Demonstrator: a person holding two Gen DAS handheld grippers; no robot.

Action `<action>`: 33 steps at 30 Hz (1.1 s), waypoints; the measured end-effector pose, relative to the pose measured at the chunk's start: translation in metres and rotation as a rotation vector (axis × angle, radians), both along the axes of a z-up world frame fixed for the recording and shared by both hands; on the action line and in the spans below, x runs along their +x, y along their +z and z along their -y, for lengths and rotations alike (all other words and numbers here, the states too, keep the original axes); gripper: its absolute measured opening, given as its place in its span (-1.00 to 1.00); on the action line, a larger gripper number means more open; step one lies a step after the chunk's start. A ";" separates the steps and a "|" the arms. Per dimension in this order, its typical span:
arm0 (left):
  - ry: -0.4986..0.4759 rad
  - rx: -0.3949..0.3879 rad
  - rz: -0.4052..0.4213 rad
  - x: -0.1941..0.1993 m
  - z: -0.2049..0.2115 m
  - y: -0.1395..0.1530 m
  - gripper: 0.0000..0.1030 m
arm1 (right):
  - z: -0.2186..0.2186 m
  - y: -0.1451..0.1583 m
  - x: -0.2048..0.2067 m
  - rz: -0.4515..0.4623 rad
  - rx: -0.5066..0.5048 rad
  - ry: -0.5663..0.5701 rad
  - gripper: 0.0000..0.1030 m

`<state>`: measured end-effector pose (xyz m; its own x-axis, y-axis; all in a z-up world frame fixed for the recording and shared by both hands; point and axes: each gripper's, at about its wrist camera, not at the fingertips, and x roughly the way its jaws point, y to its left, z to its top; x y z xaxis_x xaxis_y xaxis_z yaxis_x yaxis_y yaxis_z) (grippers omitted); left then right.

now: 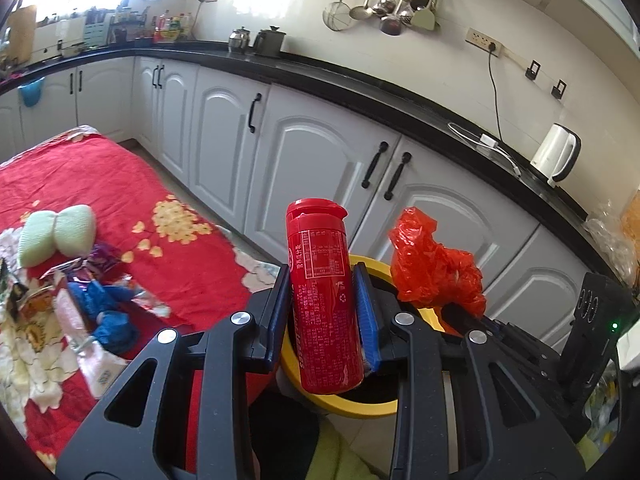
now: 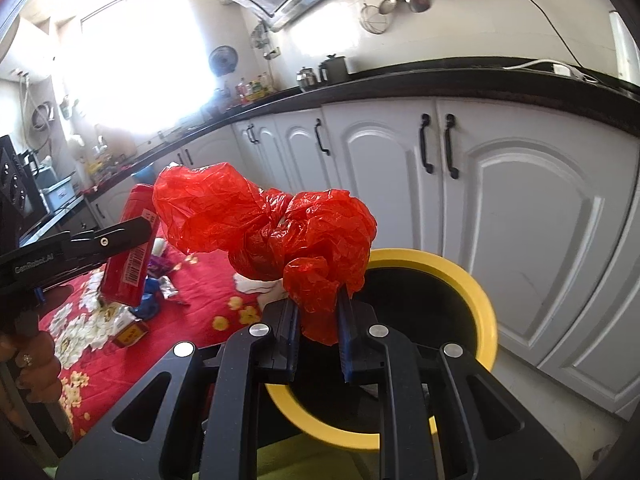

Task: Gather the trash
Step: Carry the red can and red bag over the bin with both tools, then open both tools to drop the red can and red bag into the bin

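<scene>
Standing there, I judged the step in hand to be the drop into the bin, and doing it well meant getting each load squarely above the dark mouth before letting go, since both hovered at the rim rather than over the middle. Nearest, in the left wrist view, the left gripper [image 1: 323,304] was clamped on a red canister [image 1: 322,300], its blue pads pressing both sides at mid-body, the jaws only partly apart because the canister filled them; the canister stood nearly upright, its cap tipped toward one o'clock, its base over the near rim of the yellow bin [image 1: 340,402]. At about three o'clock from it, the right gripper [image 2: 318,312] was pinched almost shut on the lower tail of a crumpled red plastic bag [image 2: 264,224], most of which ballooned loosely above the jaws. I reckoned the bag would drift as it fell, so it wanted releasing low and centred; the canister, being rigid, would drop straight. The bin's opening lay just beyond the right fingers, toward one o'clock. Farther off, at nine o'clock, more wrappers [image 1: 94,280] lay on the red flowered cloth [image 1: 120,184], so collecting was not finished. Beyond stood white cabinets [image 2: 520,200].
</scene>
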<state>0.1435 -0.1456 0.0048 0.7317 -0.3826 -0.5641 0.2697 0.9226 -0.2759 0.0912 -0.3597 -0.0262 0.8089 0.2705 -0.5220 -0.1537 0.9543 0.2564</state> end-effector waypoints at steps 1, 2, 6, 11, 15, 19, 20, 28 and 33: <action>-0.004 0.001 -0.001 0.001 0.004 -0.001 -0.53 | 0.001 -0.001 -0.001 -0.003 0.000 -0.007 -0.70; -0.009 0.001 -0.002 0.002 0.007 -0.002 -0.53 | 0.004 -0.003 0.000 -0.007 0.001 -0.013 -0.70; -0.031 0.003 -0.010 0.007 0.019 -0.009 -0.53 | 0.014 -0.010 0.003 -0.026 0.004 -0.043 -0.70; -0.052 0.012 -0.030 0.013 0.032 -0.021 -0.53 | 0.023 -0.019 0.006 -0.044 0.006 -0.068 -0.70; -0.068 0.021 -0.049 0.018 0.040 -0.032 -0.53 | 0.031 -0.029 0.011 -0.073 0.008 -0.088 -0.70; -0.085 0.031 -0.068 0.023 0.049 -0.042 -0.53 | 0.037 -0.039 0.015 -0.101 0.012 -0.104 -0.70; -0.091 0.031 -0.074 0.024 0.051 -0.045 -0.53 | 0.039 -0.042 0.016 -0.107 0.014 -0.108 -0.70; -0.136 0.031 -0.104 0.034 0.071 -0.063 -0.53 | 0.047 -0.061 0.022 -0.160 0.023 -0.132 -0.70; -0.155 0.036 -0.124 0.039 0.079 -0.074 -0.53 | 0.048 -0.070 0.025 -0.186 0.020 -0.137 -0.70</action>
